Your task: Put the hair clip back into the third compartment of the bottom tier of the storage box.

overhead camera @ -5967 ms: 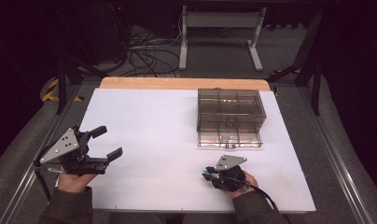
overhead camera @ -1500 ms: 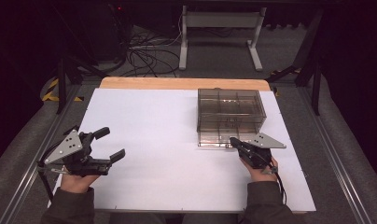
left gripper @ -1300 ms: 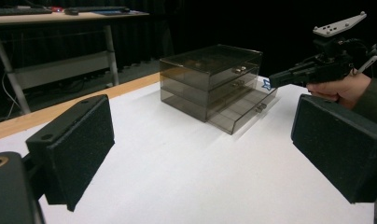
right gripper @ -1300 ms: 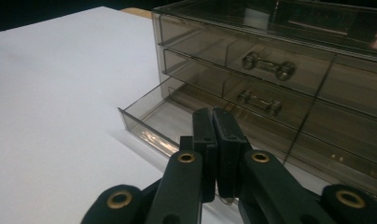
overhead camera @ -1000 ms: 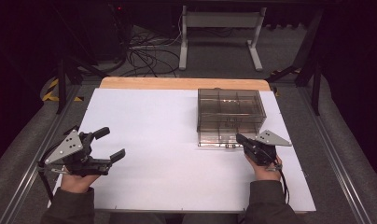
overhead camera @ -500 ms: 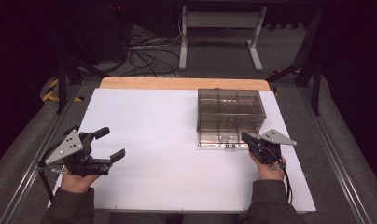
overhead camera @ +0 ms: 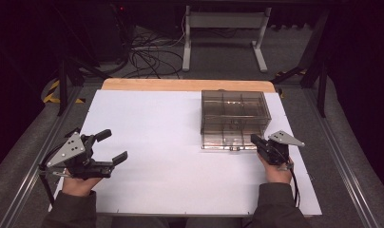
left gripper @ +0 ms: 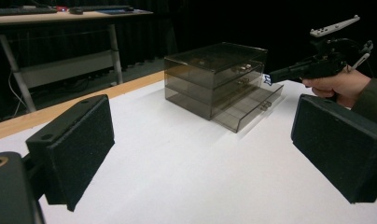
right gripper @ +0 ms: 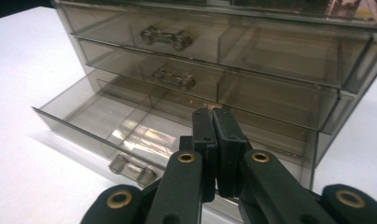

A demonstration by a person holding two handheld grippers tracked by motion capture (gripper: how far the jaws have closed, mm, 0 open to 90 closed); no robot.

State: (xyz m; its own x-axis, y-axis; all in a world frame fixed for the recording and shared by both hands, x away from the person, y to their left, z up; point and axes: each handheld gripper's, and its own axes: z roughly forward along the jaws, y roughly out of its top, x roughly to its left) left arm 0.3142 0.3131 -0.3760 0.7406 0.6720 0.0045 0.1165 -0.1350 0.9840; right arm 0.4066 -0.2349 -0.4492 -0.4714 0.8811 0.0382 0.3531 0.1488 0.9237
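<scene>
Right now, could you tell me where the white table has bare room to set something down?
The widest free patch lies between the left gripper and the clear drawer unit, running back to the wooden edge strip. The near edge between the two forearms is bare too. It is crowded at the open bottom drawer, where the shut right gripper sits.

It was a lab or recording workroom. A white sheet-covered table with a bare wooden far edge [overhead camera: 187, 84] stood on grey carpet among black curtains. A tangle of black cables [overhead camera: 149, 54] lay on the floor beside a grey metal desk frame [overhead camera: 225, 21], and yellow-black hazard tape [overhead camera: 52, 91] marked the floor.
</scene>
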